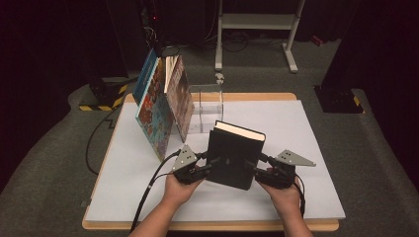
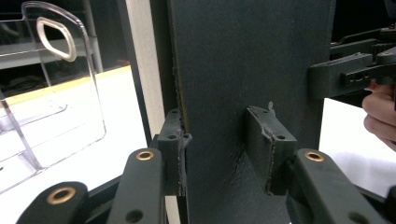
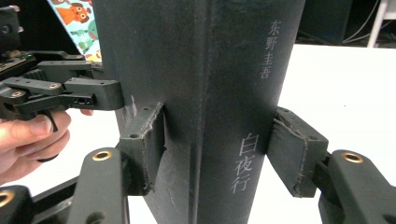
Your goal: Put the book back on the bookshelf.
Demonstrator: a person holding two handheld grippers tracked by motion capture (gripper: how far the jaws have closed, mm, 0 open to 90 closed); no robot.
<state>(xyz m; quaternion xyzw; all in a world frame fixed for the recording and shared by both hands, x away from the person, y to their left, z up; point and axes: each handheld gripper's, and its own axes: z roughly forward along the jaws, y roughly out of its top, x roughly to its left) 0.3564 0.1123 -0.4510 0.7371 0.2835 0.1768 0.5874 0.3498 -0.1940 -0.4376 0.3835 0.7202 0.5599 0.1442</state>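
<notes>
A thick black book (image 1: 233, 155) stands upright near the table's front middle, its pale page edge on top. My left gripper (image 1: 210, 165) is shut on its left edge and my right gripper (image 1: 254, 167) on its right edge. In the left gripper view both pads press the black book (image 2: 243, 84) near its page side. In the right gripper view the jaws clamp the black book (image 3: 205, 93) around its spine, which bears pale characters. The left gripper (image 3: 100, 93) shows beyond it.
Several colourful books (image 1: 163, 101) lean together at the table's back left. A clear plastic bookend (image 1: 206, 106) stands beside them, also as the bookend (image 2: 51, 93) in the left gripper view. The white table top (image 1: 296, 143) is bare at the right.
</notes>
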